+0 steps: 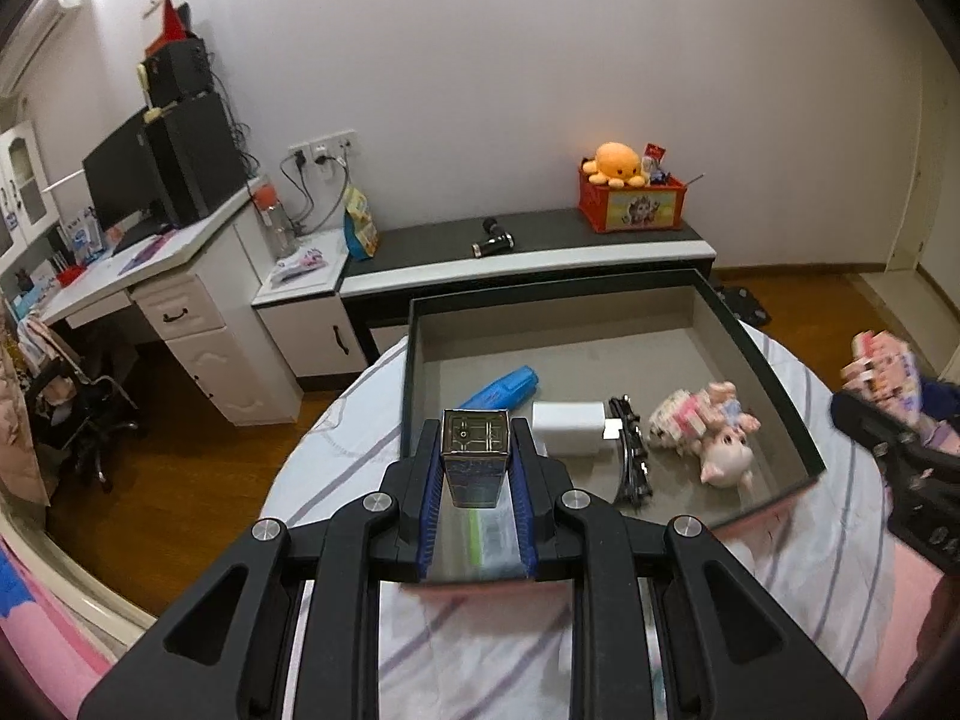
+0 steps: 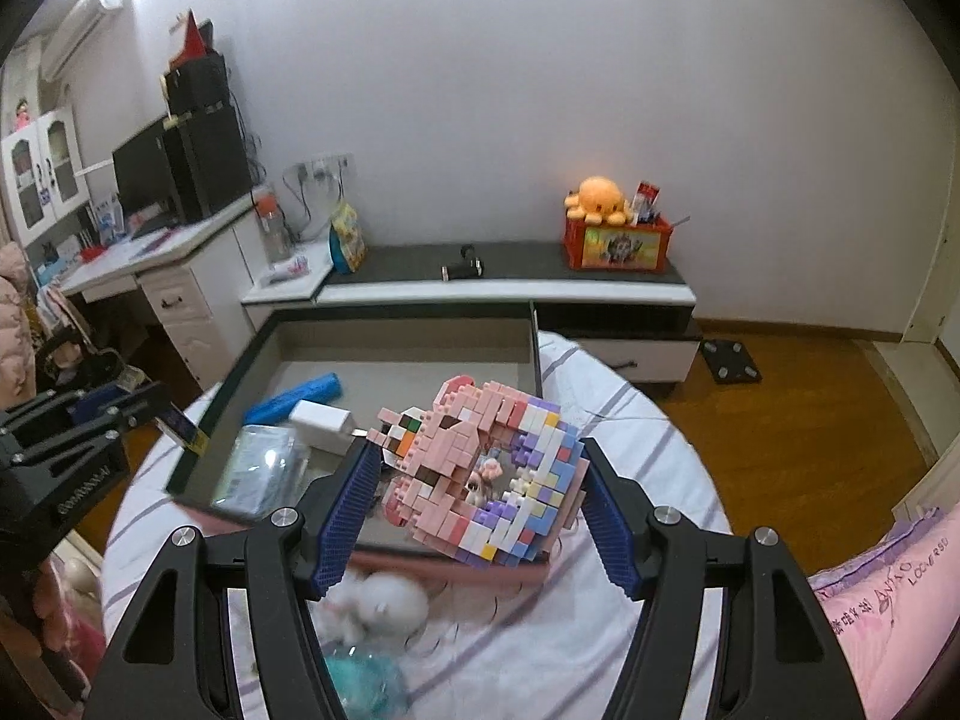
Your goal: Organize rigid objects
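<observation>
Two loads are mid-carry toward the dark-rimmed grey cardboard tray [image 1: 774, 372] on the striped bedsheet. Left gripper [image 1: 476, 450] pinches one small blue-and-silver metal tin [image 1: 475, 457] over the tray's near rim; right gripper [image 2: 480, 480] clamps one pink-and-lilac brick-built model [image 2: 480, 474]. Next, judging by this, each lowers into bare floor and lets go. Tray count: one blue stapler-like tool [image 1: 501, 389], one white charger [image 1: 568, 426], one pink pig figure [image 1: 708, 429]

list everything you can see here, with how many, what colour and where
tray: one, dark rim, grey floor, on the bed
bed: one, white with stripes
blue case: one, in tray, far left
charger: one, white, in tray
pig toy: one, pink, in tray, right
tin: one, silver-blue, in left gripper
block model: one, pink and purple, in right gripper
plush: one, orange, on red crate
left gripper: black, blue fingers
right gripper: black, blue fingers
</observation>
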Demonstrator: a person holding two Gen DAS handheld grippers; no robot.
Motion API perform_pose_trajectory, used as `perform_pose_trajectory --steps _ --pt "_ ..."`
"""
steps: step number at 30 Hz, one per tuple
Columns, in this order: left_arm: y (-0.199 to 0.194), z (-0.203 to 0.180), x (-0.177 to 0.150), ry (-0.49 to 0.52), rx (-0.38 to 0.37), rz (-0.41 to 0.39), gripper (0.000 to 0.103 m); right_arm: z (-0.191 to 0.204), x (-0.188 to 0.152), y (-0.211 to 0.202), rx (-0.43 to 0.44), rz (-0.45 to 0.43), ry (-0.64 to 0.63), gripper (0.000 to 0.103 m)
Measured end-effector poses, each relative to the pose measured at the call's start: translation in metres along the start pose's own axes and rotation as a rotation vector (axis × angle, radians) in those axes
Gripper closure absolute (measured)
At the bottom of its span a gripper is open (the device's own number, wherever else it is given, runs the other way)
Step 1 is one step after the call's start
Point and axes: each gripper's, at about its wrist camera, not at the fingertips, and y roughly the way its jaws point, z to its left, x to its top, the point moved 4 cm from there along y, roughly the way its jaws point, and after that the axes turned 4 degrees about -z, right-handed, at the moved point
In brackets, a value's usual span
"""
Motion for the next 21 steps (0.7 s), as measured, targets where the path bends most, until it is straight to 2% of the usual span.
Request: perform_pose_trajectory --steps 9,14,17,19,20,21 --pt "0.057 -0.02 0.002 0.061 -0.035 0.108 0.082 0.001 -0.005 0.065 0.025 0.138 -0.02 0.036" --pt "0.06 -0.018 0.004 0.07 -0.031 0.102 0.082 0.006 -0.005 0.083 0.044 0.175 -0.021 0.036" --pt "0.063 -0.011 0.006 0.055 -0.007 0.091 0.077 0.011 -0.003 0.089 0.053 0.185 -0.018 0.035" --pt "0.068 -0.007 0.003 0.053 0.019 0.112 0.046 0.011 -0.003 0.091 0.051 0.194 -0.012 0.034" --pt "0.072 -0.003 0.001 0.038 0.032 0.131 0.016 0.011 -0.004 0.092 0.039 0.203 -0.011 0.029" --pt "0.073 -0.001 -0.001 0.028 0.038 0.133 0.008 0.009 -0.005 0.091 0.013 0.203 -0.012 0.02"
